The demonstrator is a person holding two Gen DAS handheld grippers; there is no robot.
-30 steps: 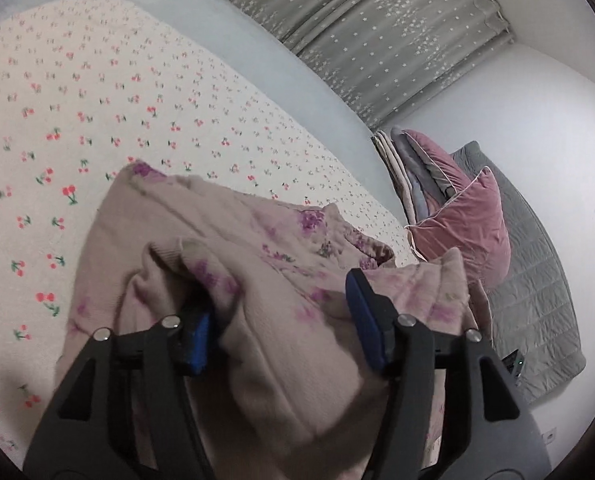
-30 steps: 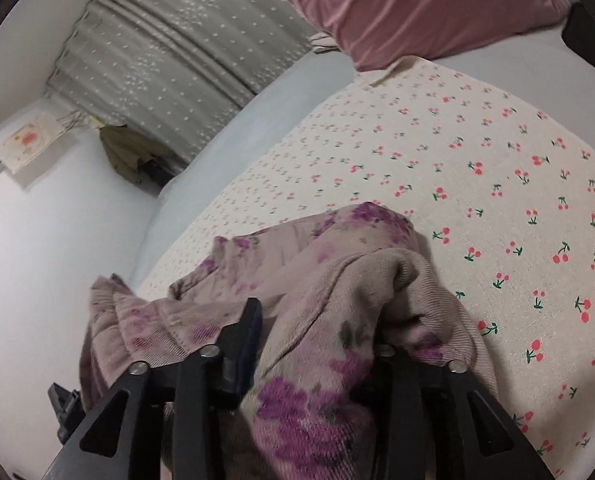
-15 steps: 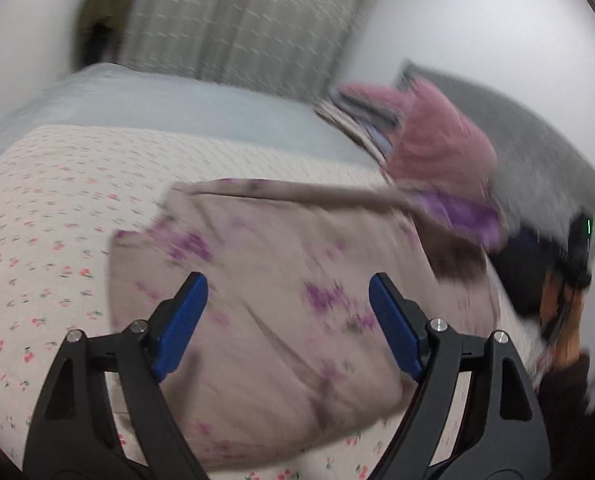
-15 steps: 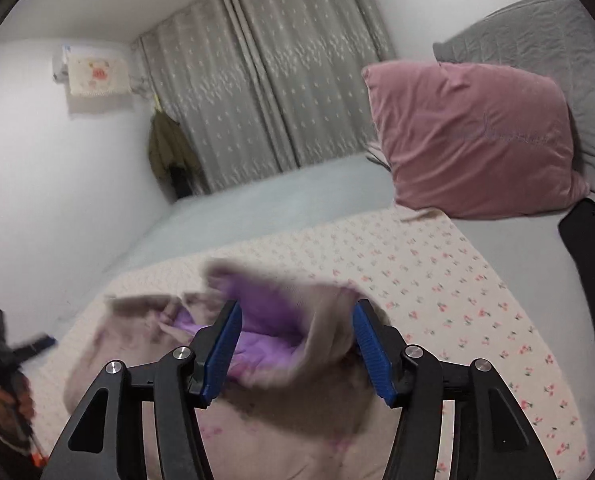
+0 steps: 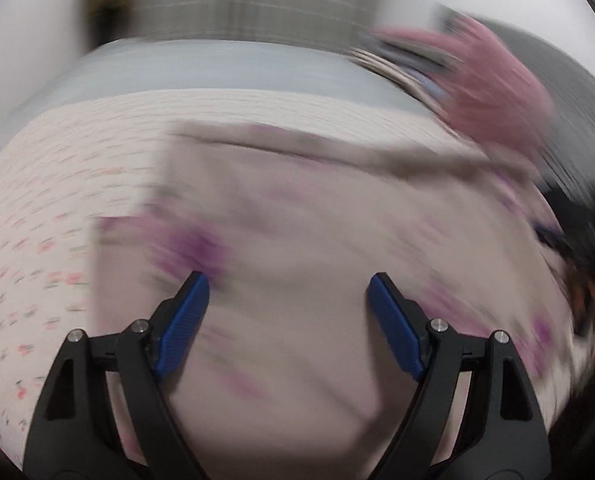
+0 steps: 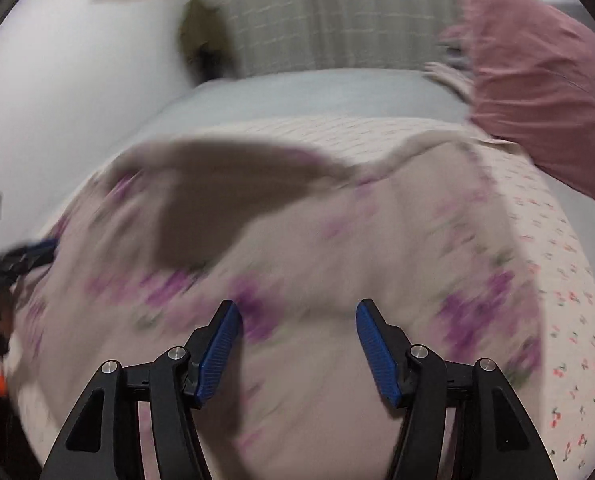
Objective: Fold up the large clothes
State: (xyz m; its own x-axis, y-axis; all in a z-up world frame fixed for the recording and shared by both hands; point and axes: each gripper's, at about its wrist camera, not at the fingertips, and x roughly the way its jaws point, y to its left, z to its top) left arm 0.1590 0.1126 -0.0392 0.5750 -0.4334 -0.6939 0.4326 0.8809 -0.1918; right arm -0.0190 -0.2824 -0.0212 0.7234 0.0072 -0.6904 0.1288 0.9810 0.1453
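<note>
With both the left gripper [image 5: 287,300] and right gripper [image 6: 297,328] spread apart and empty above the floral garment [image 6: 337,248] on the bed [image 6: 569,280], I'd smooth it flat before pinching an edge.

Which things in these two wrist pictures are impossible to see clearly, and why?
- Pale pink floral garment: motion blur hides its folds and type, both views.
- Cherry-print bedsheet: mostly covered by the garment.
- Dark object: left wrist view, blurred at the right edge.
- Dark blurred shape beside the curtain: right wrist view, unidentifiable.
</note>
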